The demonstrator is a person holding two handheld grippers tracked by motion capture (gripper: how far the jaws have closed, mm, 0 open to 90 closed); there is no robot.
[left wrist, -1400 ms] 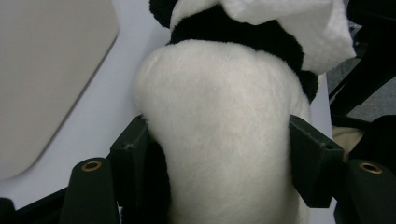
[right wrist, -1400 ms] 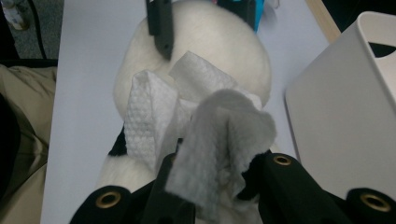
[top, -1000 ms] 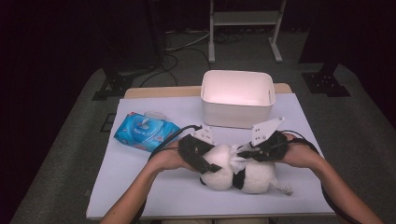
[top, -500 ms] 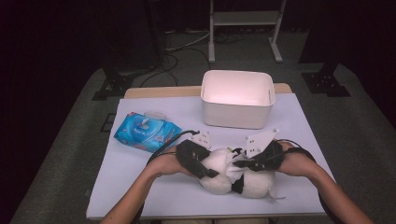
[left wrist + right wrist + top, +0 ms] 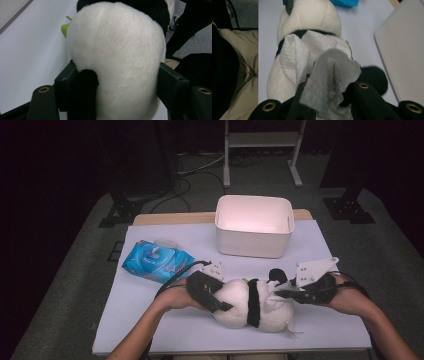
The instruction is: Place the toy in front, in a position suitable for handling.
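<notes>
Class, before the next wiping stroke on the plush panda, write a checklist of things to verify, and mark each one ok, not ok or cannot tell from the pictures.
1. Left gripper clamps the plush panda, pads on both its sides: ok.
2. Right gripper holds the white wipe: ok.
3. Wipe lies against the panda's fur: ok.
4. Panda rests on the table, away from its edge: ok.
5. Wet-wipe pack and white bin stand apart from the panda: ok.
6. Wipe is clean enough for another stroke: cannot tell.
</notes>
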